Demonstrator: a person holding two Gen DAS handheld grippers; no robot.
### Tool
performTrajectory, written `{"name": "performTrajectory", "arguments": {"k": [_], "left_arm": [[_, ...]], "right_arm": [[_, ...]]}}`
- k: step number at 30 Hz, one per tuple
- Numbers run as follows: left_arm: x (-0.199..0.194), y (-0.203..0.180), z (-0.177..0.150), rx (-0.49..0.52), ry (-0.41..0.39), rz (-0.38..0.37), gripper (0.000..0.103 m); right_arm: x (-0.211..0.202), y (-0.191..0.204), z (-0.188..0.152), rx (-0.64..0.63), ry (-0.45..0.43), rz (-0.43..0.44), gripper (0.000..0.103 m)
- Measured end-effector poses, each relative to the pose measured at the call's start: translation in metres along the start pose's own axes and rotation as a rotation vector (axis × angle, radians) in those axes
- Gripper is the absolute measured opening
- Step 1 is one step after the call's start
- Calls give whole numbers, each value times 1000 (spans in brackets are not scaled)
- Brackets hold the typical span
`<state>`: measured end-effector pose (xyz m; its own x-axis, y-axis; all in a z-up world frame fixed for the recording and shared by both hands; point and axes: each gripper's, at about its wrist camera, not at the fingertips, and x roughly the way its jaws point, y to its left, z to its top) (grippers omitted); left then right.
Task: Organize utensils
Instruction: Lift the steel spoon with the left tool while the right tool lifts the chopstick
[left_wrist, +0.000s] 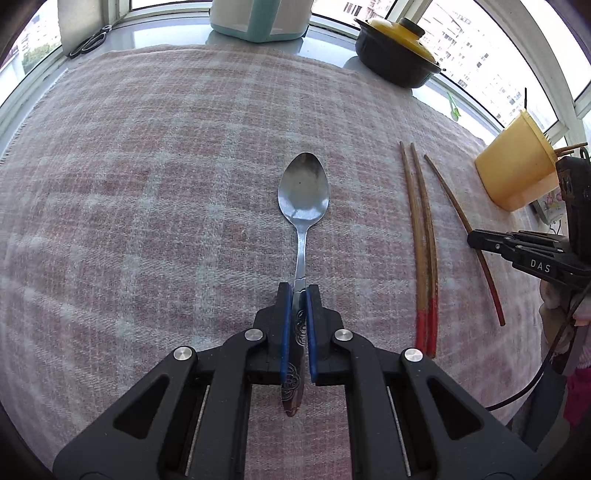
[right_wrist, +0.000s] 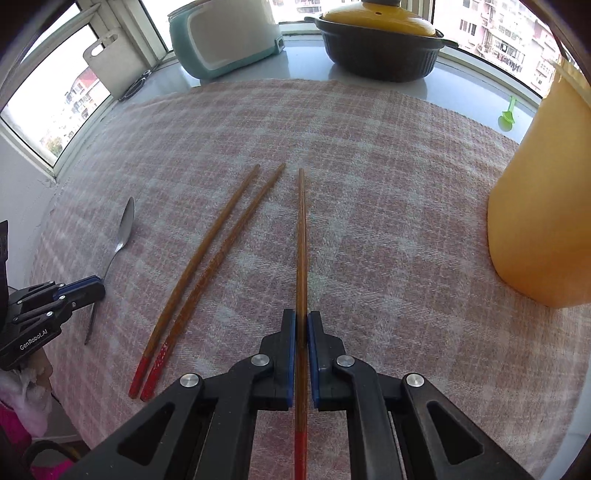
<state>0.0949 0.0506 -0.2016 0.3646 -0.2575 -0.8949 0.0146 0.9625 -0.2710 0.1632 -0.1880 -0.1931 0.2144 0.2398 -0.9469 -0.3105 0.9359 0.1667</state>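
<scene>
My left gripper (left_wrist: 299, 290) is shut on the patterned handle of a metal spoon (left_wrist: 303, 192), whose bowl points away over the pink checked cloth. It shows too in the right wrist view (right_wrist: 123, 229), with the left gripper (right_wrist: 96, 286) on its handle. My right gripper (right_wrist: 301, 317) is shut on a single wooden chopstick (right_wrist: 301, 236) with a red end. In the left wrist view that gripper (left_wrist: 474, 238) clasps the chopstick (left_wrist: 448, 192). Two more red-ended chopsticks (left_wrist: 421, 236) (right_wrist: 207, 254) lie side by side on the cloth between spoon and held chopstick.
A yellow utensil holder (left_wrist: 517, 166) (right_wrist: 543, 206) stands at the right edge of the cloth (left_wrist: 147, 184). A dark pot with a yellow lid (left_wrist: 397, 51) (right_wrist: 380, 44) and a teal-and-white appliance (right_wrist: 225, 40) sit at the back by the windows. A small green clip (right_wrist: 508, 116) lies on the sill.
</scene>
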Motion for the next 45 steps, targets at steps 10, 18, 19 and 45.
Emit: {"name": "performTrajectory", "arguments": {"k": [10, 18, 19, 45], "left_arm": [[-1, -4, -4, -8, 12, 18, 6], [7, -23, 8, 87, 22, 73, 22], [8, -24, 9, 93, 19, 80, 20], [-27, -23, -11, -156, -56, -99, 3]], "right_arm": [[-3, 1, -10, -52, 19, -6, 7], [1, 6, -3, -78, 35, -14, 19], [1, 7, -1, -84, 36, -18, 19], [-56, 7, -24, -50, -126, 72, 4]]}}
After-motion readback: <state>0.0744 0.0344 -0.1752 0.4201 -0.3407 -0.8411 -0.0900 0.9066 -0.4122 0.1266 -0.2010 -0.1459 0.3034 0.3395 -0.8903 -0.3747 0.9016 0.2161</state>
